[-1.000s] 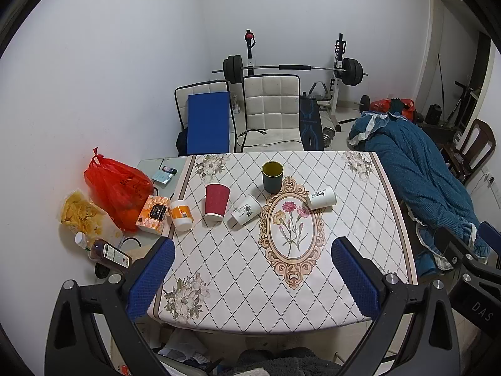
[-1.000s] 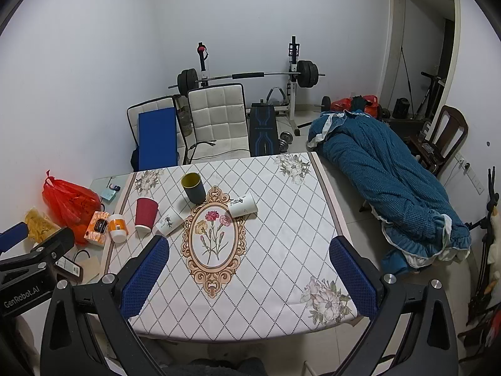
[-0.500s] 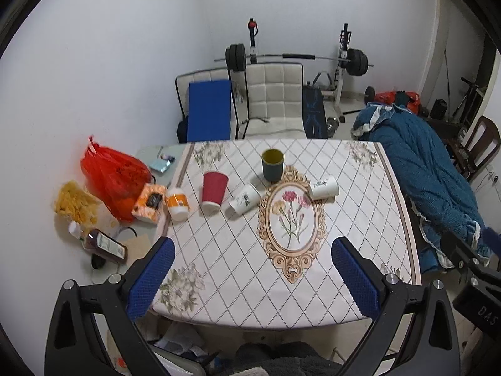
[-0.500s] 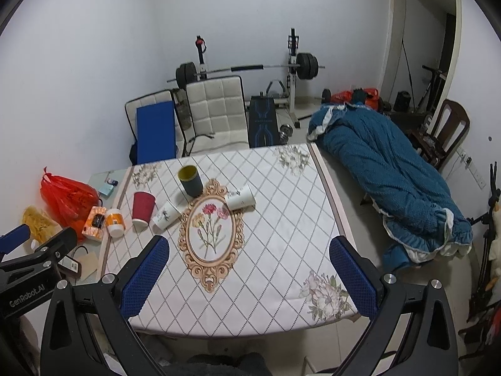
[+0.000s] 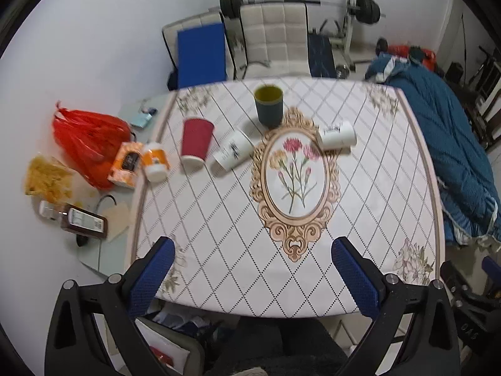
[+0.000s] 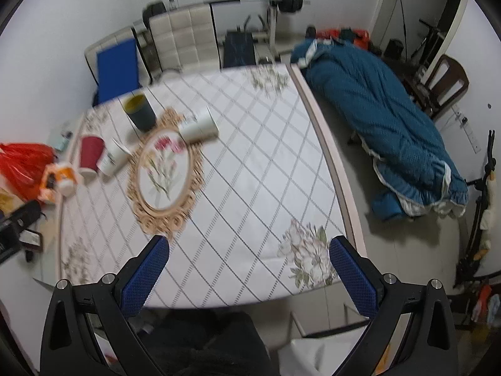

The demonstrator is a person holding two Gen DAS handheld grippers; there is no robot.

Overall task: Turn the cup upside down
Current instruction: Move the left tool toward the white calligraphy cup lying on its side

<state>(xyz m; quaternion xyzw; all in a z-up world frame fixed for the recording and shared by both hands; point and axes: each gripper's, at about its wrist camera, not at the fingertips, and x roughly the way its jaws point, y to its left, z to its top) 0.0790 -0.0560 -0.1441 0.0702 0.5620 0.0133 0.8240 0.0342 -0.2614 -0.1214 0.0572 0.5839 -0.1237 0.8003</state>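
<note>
Both claws high over near table edge, nothing grabbed. Left gripper [image 5: 252, 269] gaping wide, empty; right gripper [image 6: 249, 268] same. Cups clustered far side of table [image 5: 360, 206]: dark cup [image 5: 268, 105] upright, yellow inside; red cup [image 5: 196, 138] rim-down, looks flipped already; two white cups, [image 5: 233, 152] and [image 5: 338, 134], on sides. Which cup is target, unclear. Flip looks not begun: reach, grasp, turn all left. Print on white cups, bottle [image 5: 80, 219] label too small to read
</note>
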